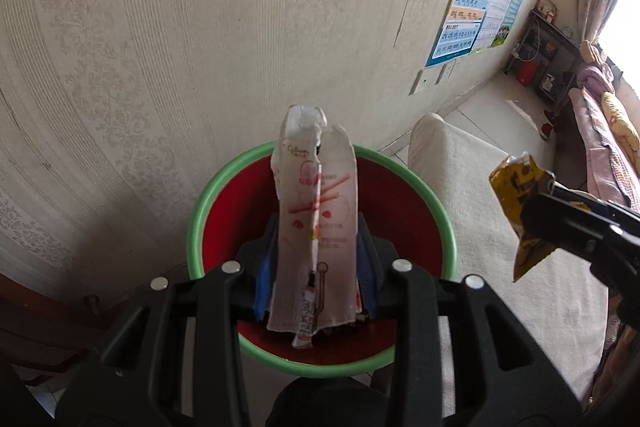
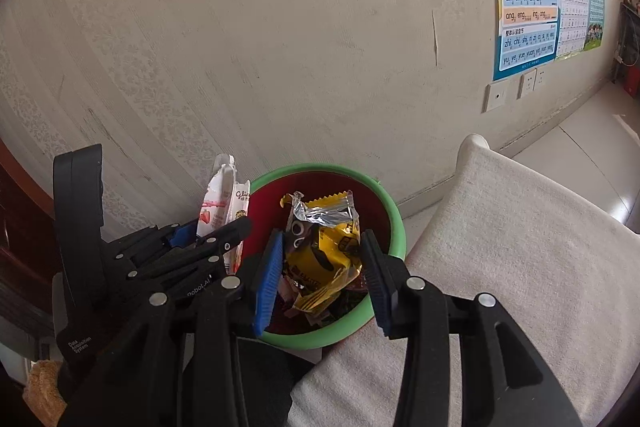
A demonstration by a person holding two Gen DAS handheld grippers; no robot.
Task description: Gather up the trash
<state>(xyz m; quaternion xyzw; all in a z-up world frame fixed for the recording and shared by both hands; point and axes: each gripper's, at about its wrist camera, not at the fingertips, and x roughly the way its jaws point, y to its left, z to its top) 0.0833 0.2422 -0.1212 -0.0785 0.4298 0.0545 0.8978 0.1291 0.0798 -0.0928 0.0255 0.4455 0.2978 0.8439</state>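
- Green-rimmed bin (image 1: 320, 359) against the wall (image 1: 180, 47), cushion (image 2: 500, 247) touching its right side; open air above the rim.
- Left gripper (image 1: 316, 267) angled down over the bin, jaws clamped on upright white wrapper (image 1: 316, 211).
- Right gripper (image 2: 320, 267) angled down over the bin, jaws narrowly parted, pinching yellow wrapper (image 2: 324, 251).

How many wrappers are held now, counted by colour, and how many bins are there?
White and pink wrapper: 1, in the left hand-held gripper
Yellow wrapper: 1, in the right hand-held gripper
Red bin with green rim: 1
Total: 3
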